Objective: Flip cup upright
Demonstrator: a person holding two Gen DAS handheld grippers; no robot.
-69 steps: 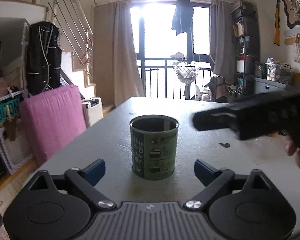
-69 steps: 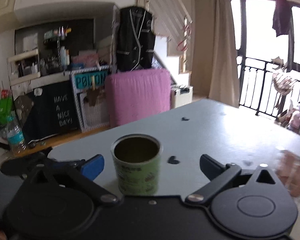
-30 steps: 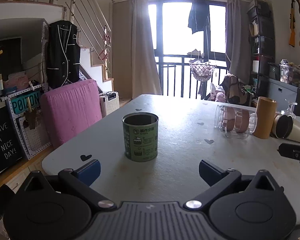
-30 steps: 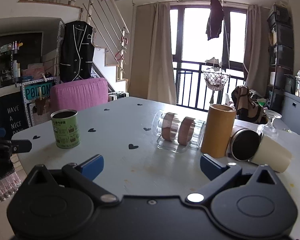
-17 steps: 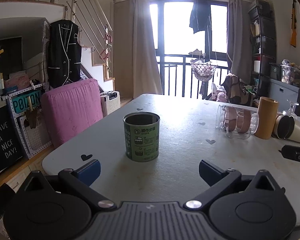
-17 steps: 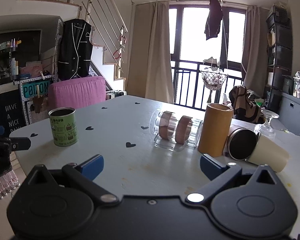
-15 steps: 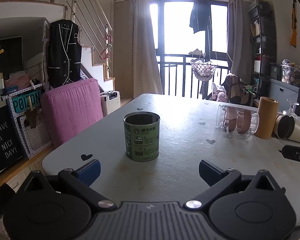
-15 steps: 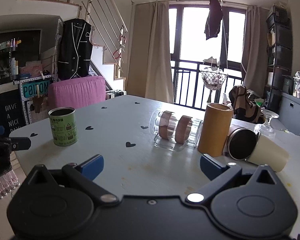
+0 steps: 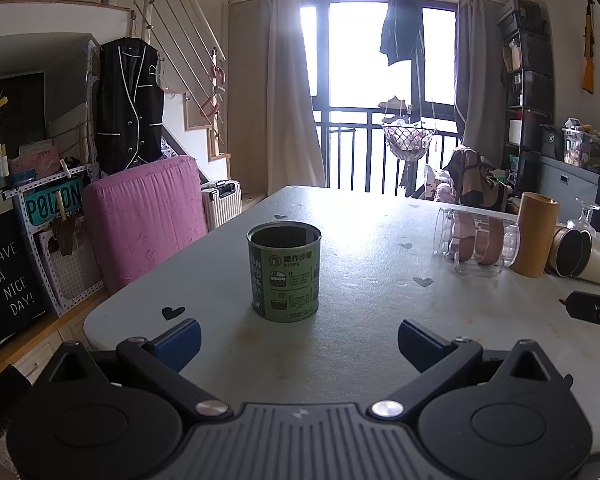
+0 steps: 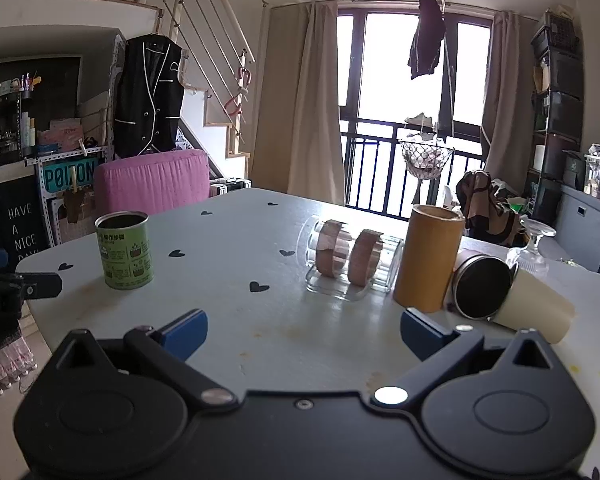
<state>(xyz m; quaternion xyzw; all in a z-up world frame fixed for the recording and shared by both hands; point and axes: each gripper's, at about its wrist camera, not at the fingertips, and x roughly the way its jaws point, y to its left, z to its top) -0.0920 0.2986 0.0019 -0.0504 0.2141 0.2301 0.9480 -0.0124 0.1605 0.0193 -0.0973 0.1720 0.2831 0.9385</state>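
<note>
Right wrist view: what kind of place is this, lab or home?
Most likely a lived-in home, a loft-style flat. A staircase rises behind a hanging black vest, clothes hang at the balcony door, and cluttered shelves line the wall. The work surface is a heart-dotted table.

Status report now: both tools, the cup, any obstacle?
Left tool open, empty. Right tool open, empty. Green cup upright on table, mouth up. Nothing blocking it.
</note>
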